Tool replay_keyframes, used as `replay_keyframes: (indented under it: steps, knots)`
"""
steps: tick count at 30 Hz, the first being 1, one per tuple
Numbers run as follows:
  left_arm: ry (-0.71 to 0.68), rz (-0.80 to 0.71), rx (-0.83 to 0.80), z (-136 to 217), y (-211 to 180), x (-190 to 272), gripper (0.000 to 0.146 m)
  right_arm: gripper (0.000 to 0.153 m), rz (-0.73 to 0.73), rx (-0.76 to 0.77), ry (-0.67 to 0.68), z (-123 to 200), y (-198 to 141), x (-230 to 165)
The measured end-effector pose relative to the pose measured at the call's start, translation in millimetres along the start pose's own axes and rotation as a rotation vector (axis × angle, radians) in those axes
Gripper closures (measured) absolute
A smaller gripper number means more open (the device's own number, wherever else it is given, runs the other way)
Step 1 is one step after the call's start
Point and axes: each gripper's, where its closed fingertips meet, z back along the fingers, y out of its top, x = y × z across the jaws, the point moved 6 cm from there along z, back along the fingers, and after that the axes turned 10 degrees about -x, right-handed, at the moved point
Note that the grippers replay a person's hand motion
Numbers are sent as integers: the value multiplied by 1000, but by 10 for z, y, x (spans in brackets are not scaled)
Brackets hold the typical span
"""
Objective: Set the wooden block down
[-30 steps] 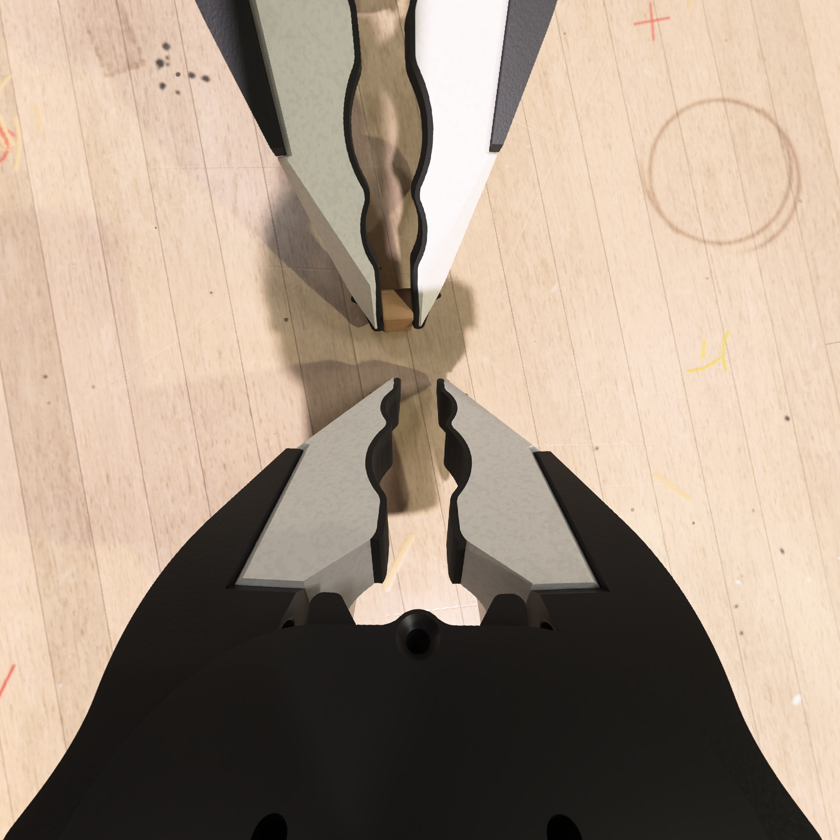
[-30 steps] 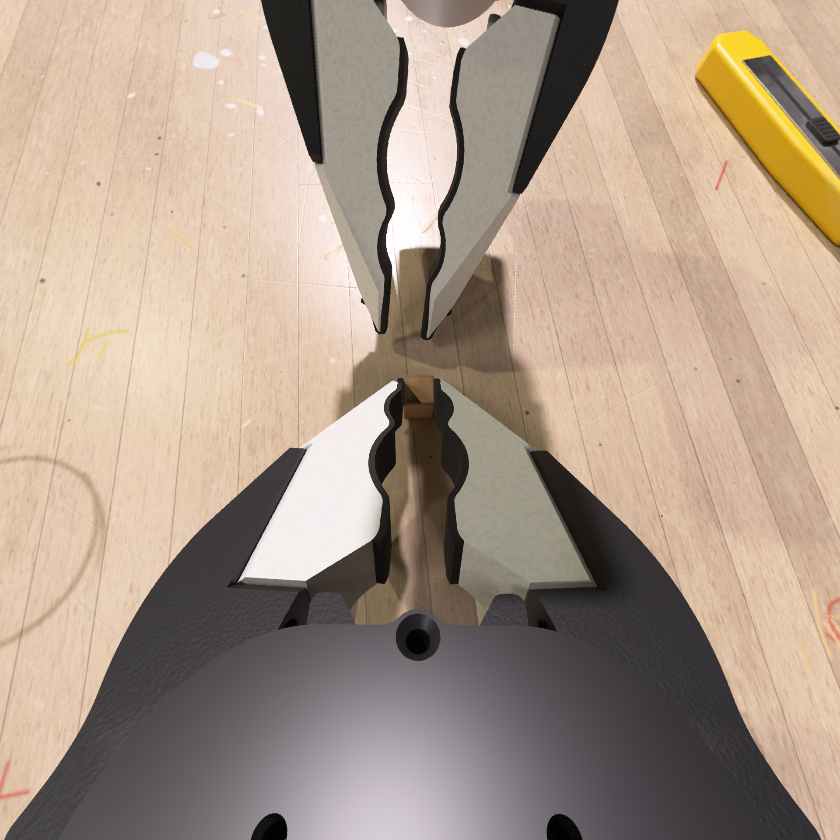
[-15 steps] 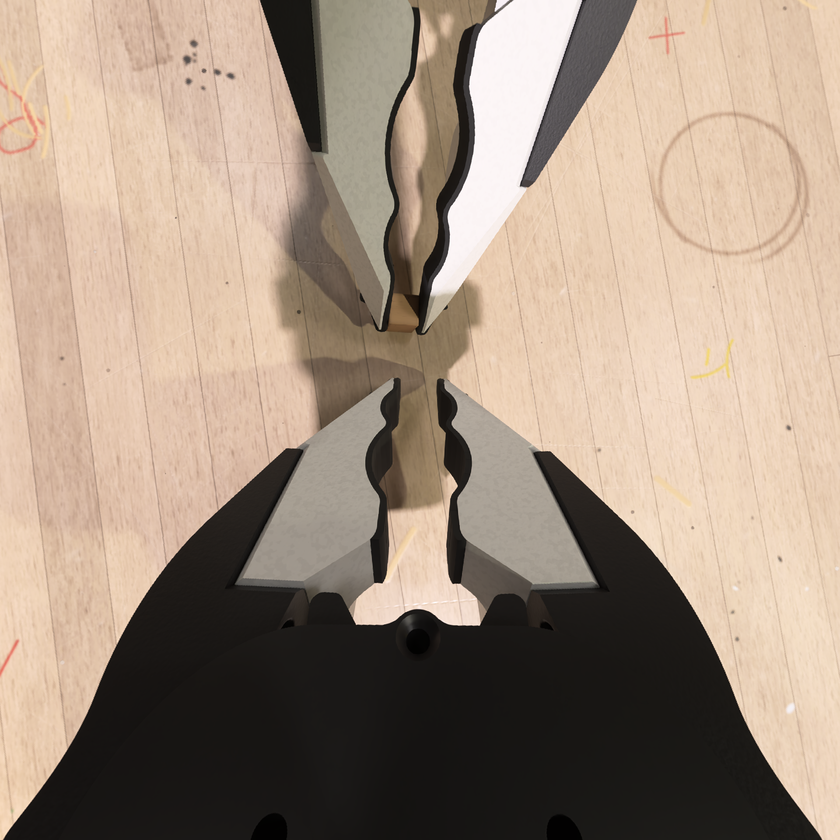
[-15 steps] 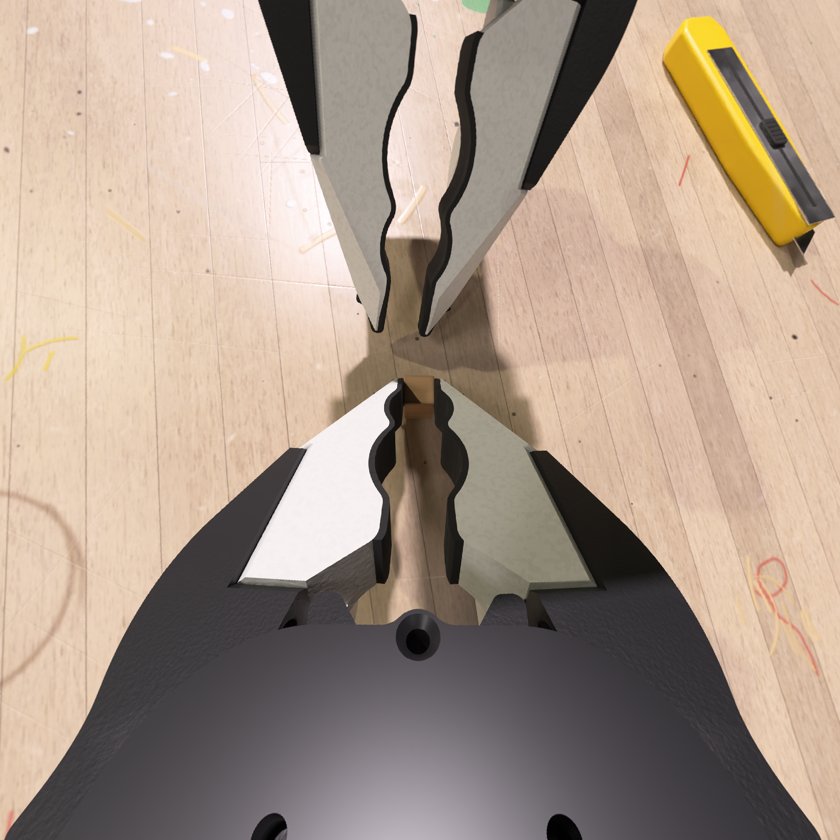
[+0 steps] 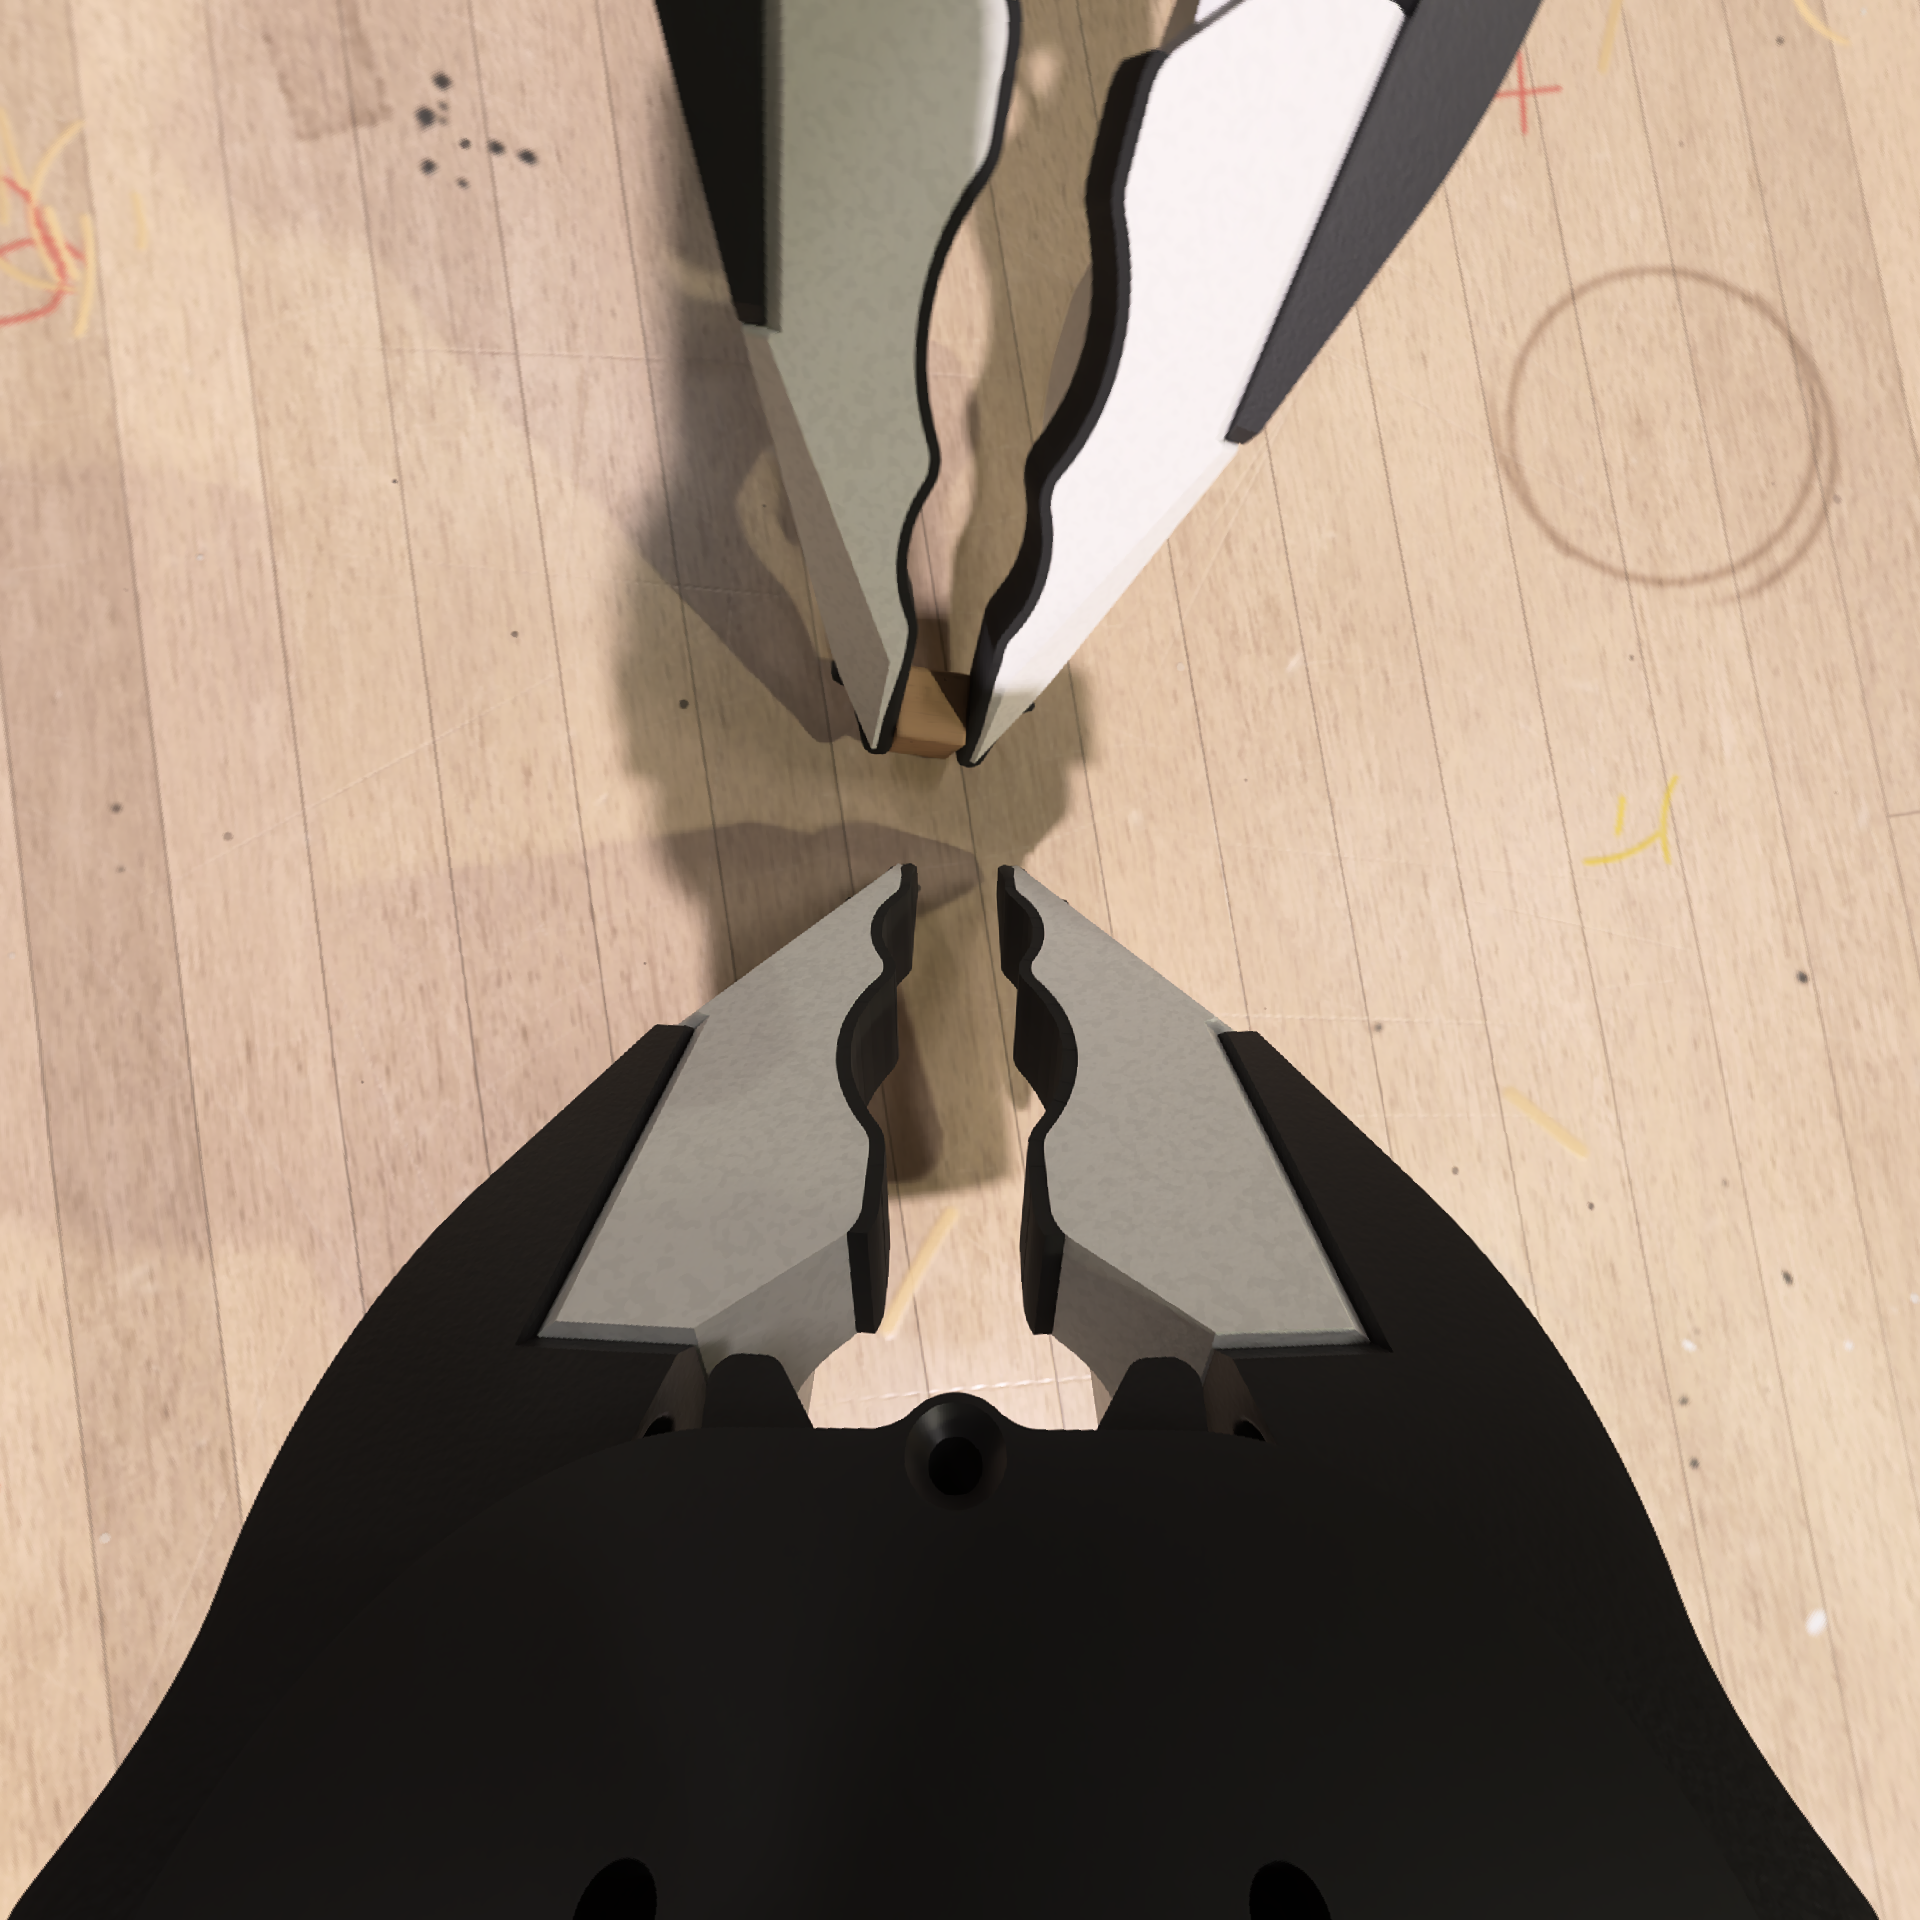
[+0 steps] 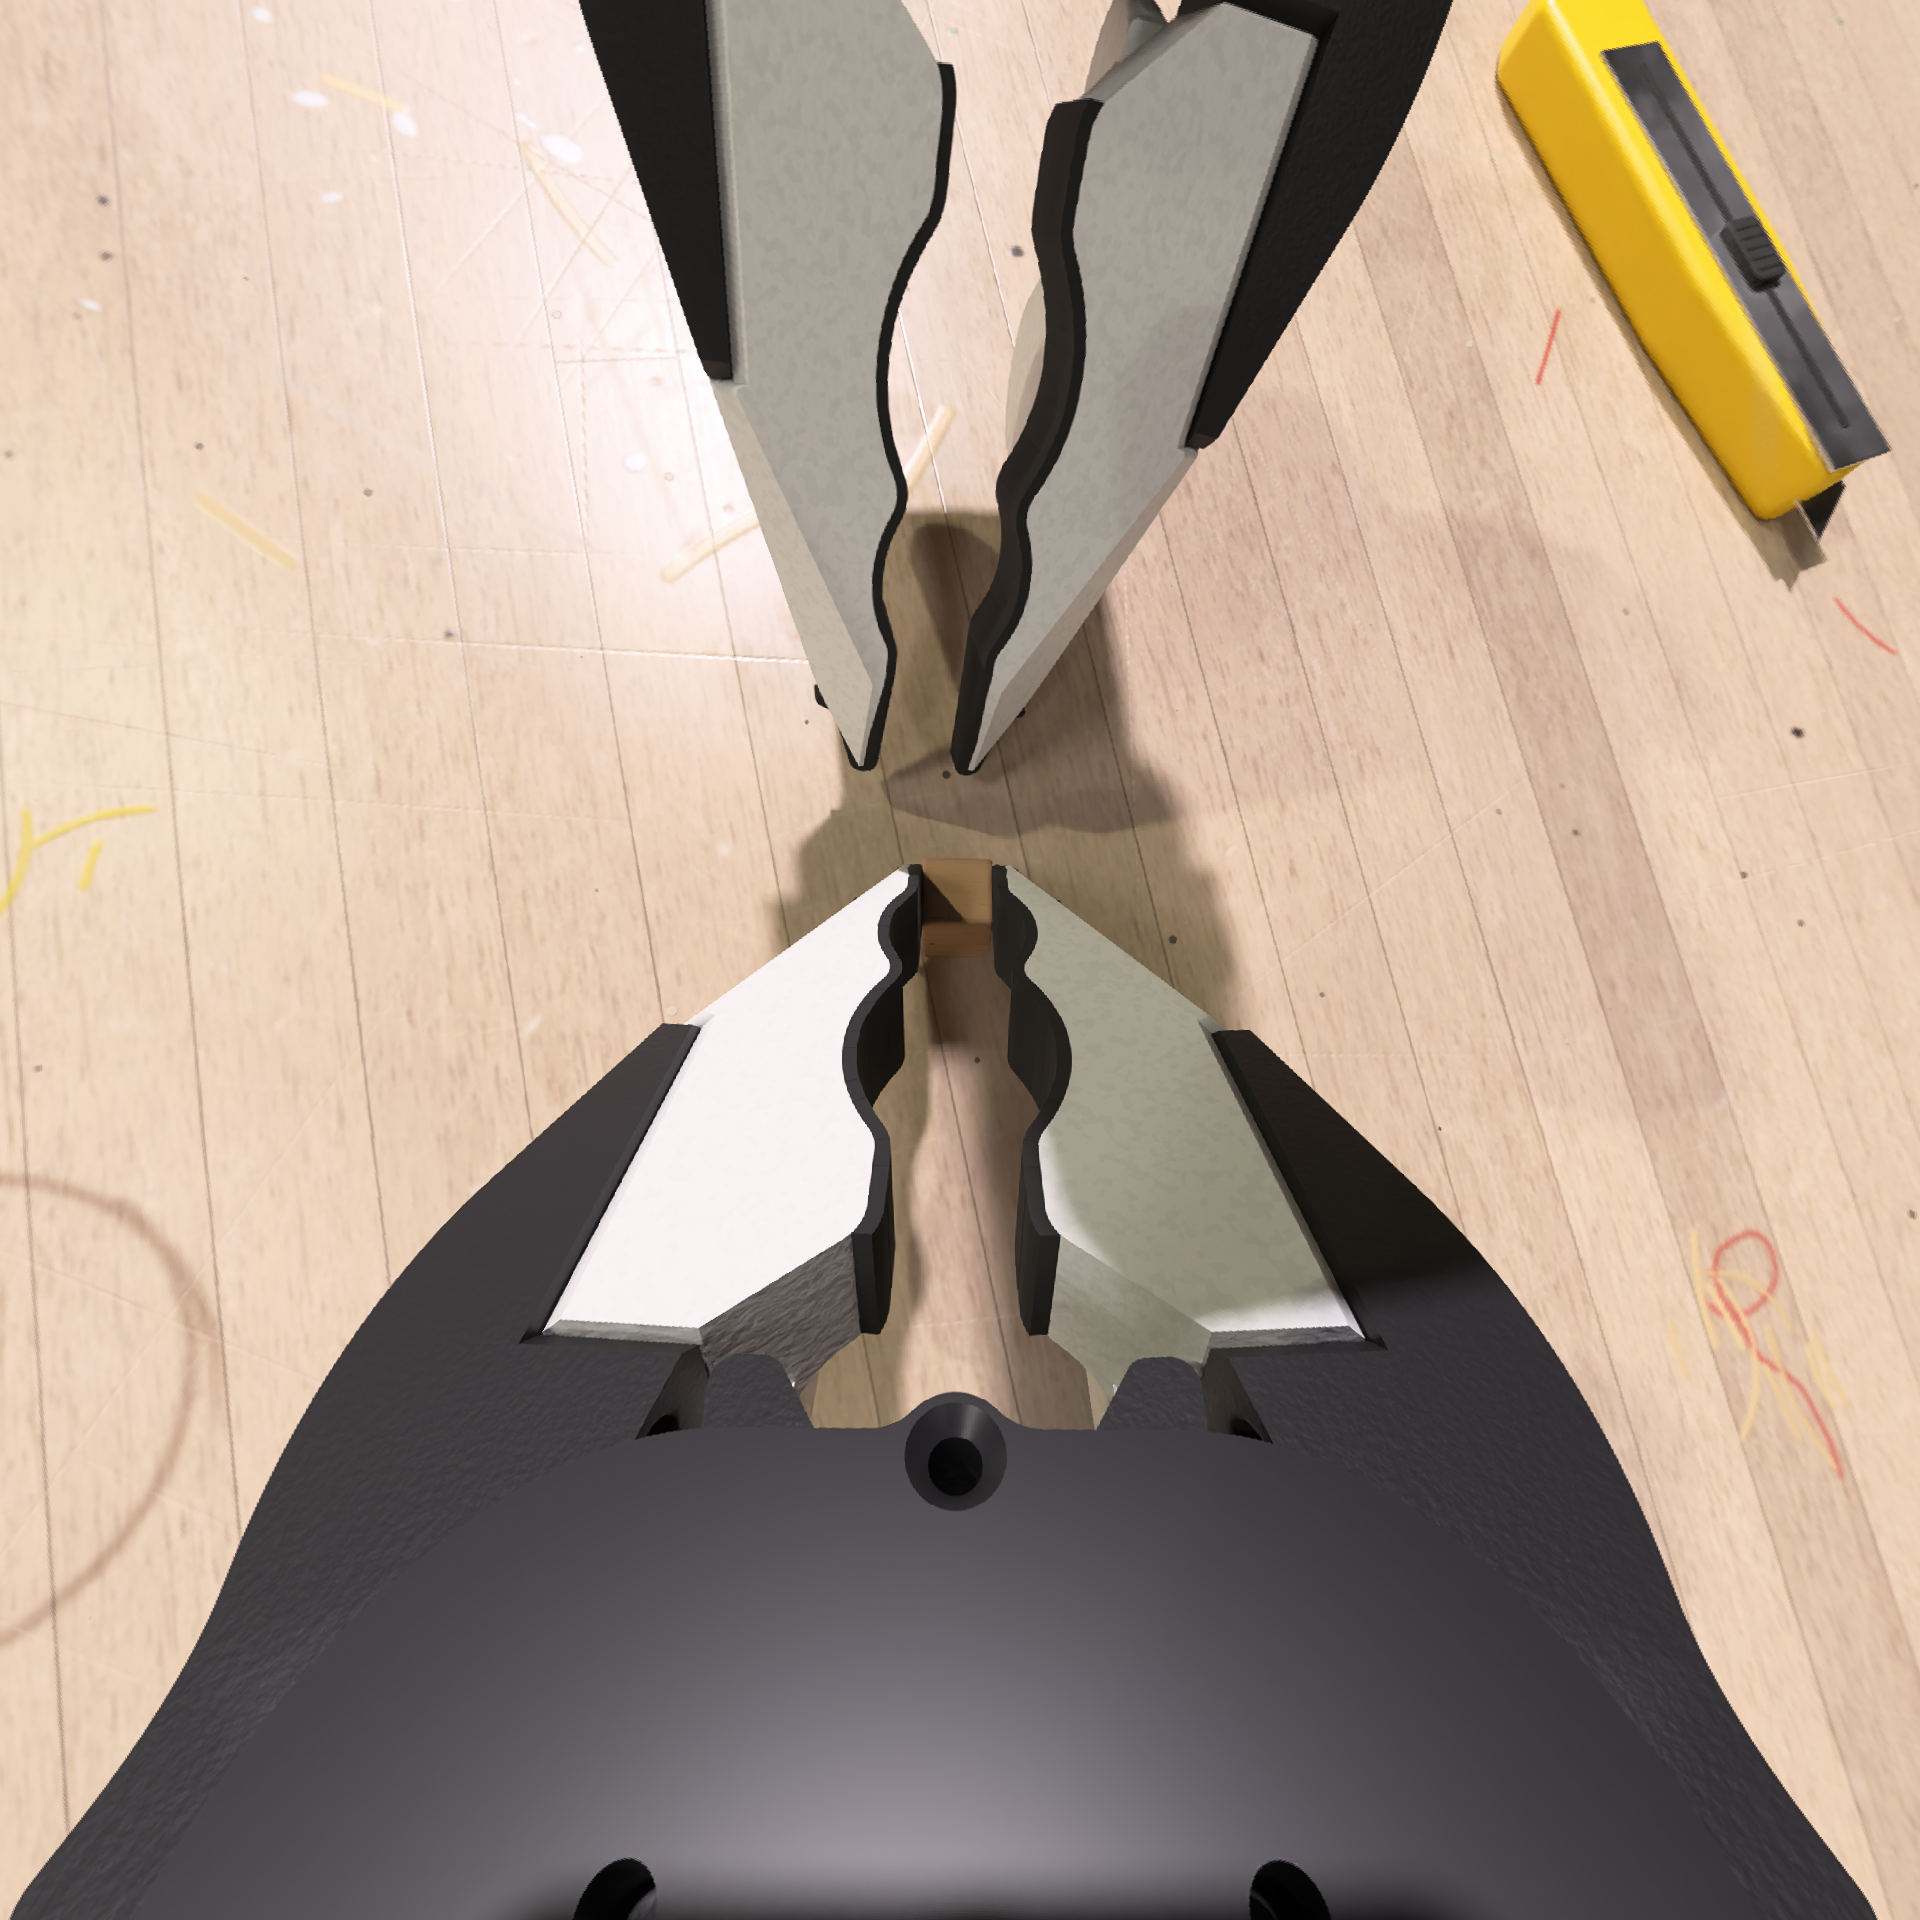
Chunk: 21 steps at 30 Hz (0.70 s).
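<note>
Two hand-held grippers show in the left wrist view, facing each other tip to tip above one pale planked wooden desk (image 5: pixel 312 935). Nearest the camera, the left hand-held gripper (image 5: pixel 957 873), black-bodied with grey fingers, has its tips a small gap apart with bare planks showing between them and nothing held. Opposite, the right hand-held gripper (image 5: pixel 923 750) reaches in from the top edge, which cuts off its body. One small tan wooden block (image 5: pixel 928 722) sits pinched between its tips; only the block's end face and a sliver of its top can be seen, the rest being covered by the fingers. Shadow under the tips makes it hard to tell whether the block touches the desk. One brown ring stain (image 5: pixel 1668 436) marks the planks to the right.

From the right wrist view, the right hand-held gripper (image 6: pixel 956 871) is clamped on that single block (image 6: pixel 956 909), which is lodged at the very tips and mostly hidden by the dark pads. Beyond it, the left hand-held gripper (image 6: pixel 914 767) comes down from the top edge, tips slightly apart and empty, near the block but clear of it. One yellow utility knife (image 6: pixel 1673 260) lies well off to the upper right, its far end cut by the frame. The ring stain (image 6: pixel 125 1382) is partly cropped at the left edge.
</note>
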Motion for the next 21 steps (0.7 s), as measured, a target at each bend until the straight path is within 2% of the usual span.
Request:
replay_keyframes:
  steps: [8, 21]
  knots:
    - [43, -1, 84, -19, -18, -7, 131, 140, 11, -25, -40, 4, 2, -7]
    - [49, 26, 96, -22, -19, -13, 131, 140, 11, -39, -65, 4, 9, -5]
